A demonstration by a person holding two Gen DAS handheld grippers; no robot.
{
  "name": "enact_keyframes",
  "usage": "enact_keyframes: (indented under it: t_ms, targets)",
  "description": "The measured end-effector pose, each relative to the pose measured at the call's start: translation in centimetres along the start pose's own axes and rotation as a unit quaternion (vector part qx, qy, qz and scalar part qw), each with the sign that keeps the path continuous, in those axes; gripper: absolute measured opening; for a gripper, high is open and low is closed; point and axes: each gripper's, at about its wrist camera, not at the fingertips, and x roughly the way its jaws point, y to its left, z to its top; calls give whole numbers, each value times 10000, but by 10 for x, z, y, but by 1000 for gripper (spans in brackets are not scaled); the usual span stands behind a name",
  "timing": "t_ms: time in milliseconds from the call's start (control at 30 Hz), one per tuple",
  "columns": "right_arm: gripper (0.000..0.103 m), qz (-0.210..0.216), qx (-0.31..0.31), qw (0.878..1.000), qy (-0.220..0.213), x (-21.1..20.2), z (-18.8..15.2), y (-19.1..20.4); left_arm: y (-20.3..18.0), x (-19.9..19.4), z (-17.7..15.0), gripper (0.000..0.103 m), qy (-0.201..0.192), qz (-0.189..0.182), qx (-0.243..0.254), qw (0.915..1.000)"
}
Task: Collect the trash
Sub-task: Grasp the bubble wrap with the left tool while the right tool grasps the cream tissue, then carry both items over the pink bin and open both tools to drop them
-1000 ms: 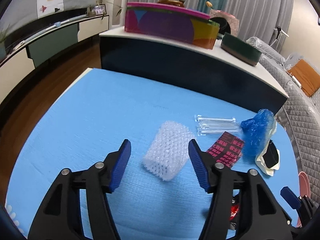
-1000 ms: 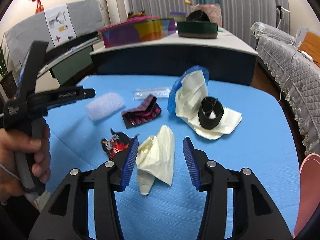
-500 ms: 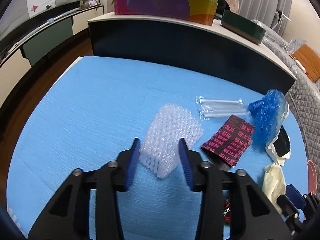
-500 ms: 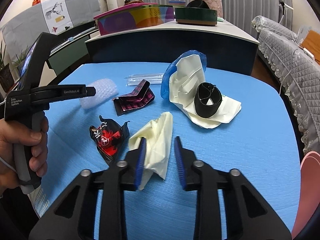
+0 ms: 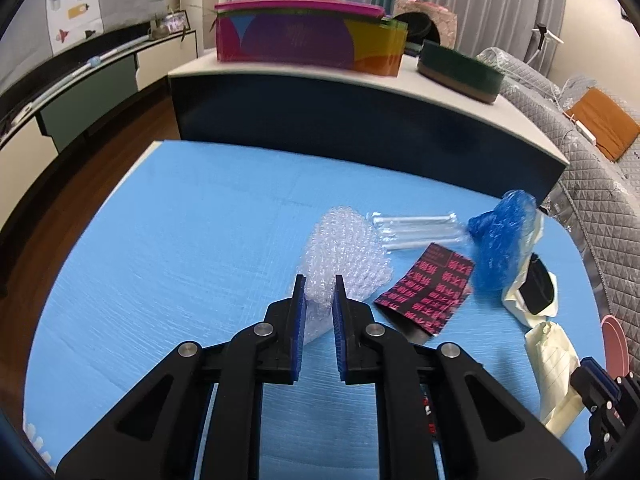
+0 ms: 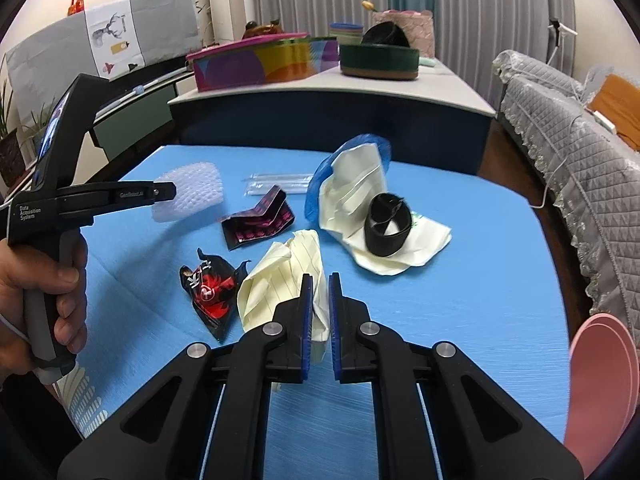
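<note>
Both grippers have just been closing – the left gripper (image 5: 318,294) now pinches the bubble wrap (image 5: 344,252), the right gripper (image 6: 319,294) the crumpled paper (image 6: 288,276). Two pieces look secured – ready to lift away

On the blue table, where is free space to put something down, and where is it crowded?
Free: the blue table left of the bubble wrap, and its right side beyond the black ring. Crowded: the middle, around the red-and-black wrapper, patterned packet and crumpled paper.

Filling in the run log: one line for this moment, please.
left gripper: closing on clear bubble wrap roll | right gripper: closing on crumpled cream lined paper
</note>
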Motion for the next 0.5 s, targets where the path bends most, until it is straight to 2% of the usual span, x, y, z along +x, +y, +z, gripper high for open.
enact_keyframes:
  t_ms: [500]
  targets:
    - [8,-389,196,9979,-471,-52,1,-23,-21,-53,-1,12,-415,-245,261,9985]
